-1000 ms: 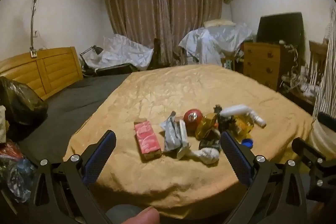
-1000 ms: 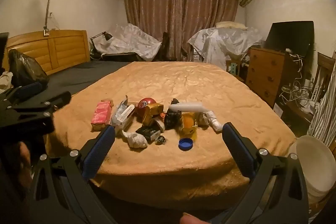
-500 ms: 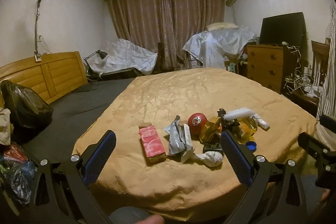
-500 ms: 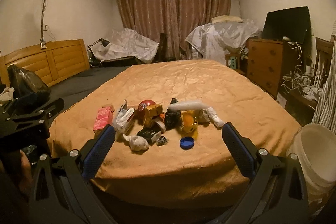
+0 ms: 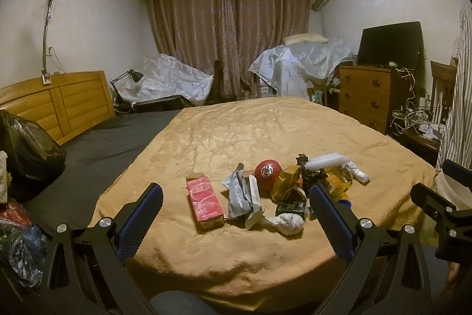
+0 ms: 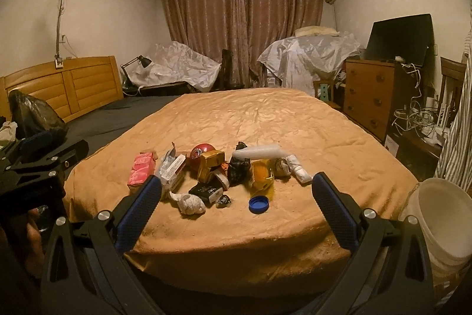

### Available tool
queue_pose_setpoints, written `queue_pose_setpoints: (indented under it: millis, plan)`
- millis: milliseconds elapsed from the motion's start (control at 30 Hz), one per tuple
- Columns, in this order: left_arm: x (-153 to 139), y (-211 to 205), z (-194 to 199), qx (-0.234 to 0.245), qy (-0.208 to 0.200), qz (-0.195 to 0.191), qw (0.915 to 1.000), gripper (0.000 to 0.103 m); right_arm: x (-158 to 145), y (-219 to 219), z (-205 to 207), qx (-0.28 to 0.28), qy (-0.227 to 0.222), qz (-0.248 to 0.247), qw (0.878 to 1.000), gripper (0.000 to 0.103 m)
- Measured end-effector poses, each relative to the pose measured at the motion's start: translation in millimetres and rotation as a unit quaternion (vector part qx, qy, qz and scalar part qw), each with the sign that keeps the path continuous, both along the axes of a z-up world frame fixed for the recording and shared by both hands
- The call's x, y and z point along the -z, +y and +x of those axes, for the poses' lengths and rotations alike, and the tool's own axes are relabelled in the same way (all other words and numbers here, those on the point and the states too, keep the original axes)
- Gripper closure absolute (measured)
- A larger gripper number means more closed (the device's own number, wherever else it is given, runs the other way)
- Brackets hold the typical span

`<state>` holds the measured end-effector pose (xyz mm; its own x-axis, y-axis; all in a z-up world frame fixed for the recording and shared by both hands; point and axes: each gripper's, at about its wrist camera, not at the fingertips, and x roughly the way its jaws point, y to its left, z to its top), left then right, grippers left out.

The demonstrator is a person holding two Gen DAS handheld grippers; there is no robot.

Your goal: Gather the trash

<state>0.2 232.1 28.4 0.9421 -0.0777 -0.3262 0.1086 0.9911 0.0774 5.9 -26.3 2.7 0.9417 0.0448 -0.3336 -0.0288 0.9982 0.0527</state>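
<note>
A heap of trash lies near the front edge of a tan bedspread (image 5: 265,132): a pink carton (image 5: 204,202), a grey wrapper (image 5: 239,194), a red ball-shaped item (image 5: 267,171), a gold box (image 6: 210,164), a crumpled white tissue (image 6: 190,202), a blue bottle cap (image 6: 258,204) and a white tube (image 6: 259,152). My left gripper (image 5: 236,220) hangs open short of the pile, holding nothing. My right gripper (image 6: 236,205) is also open and empty, in front of the cap. A white bucket (image 6: 442,220) stands at the bed's right corner.
A black bin bag (image 5: 26,143) sits on the dark sheet (image 5: 97,143) at left, by a wooden headboard (image 5: 59,99). A wooden dresser (image 6: 368,93) with a dark screen (image 6: 398,37) and tangled cables (image 6: 419,114) stand right. Covered furniture lines the curtain wall.
Both grippers have tilted slightly upward and shifted a little, so the trash pile sits lower and nearer in each view. Both stay open. Nothing on the bed has moved.
</note>
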Motion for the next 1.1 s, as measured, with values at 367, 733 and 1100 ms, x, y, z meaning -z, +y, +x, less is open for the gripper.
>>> queue_pose_setpoints:
  millis: [367, 733, 1100]
  plan:
    - [-0.1, 0.2, -0.7, -0.002, 0.001, 0.000, 1.0000, 0.003, 1.6, 5.1, 2.2, -0.002, 0.000, -0.017, 1.000, 0.005]
    - [0.8, 3.4, 4.9, -0.006, 0.007, -0.004, 0.9999, 0.004, 3.4, 5.4, 5.6, -0.010, 0.003, -0.008, 1.000, 0.005]
    - [1.4, 4.7, 6.2, -0.006, 0.009, -0.004, 0.9999, 0.004, 4.3, 9.4, 7.1, -0.021, 0.003, -0.014, 1.000, 0.005]
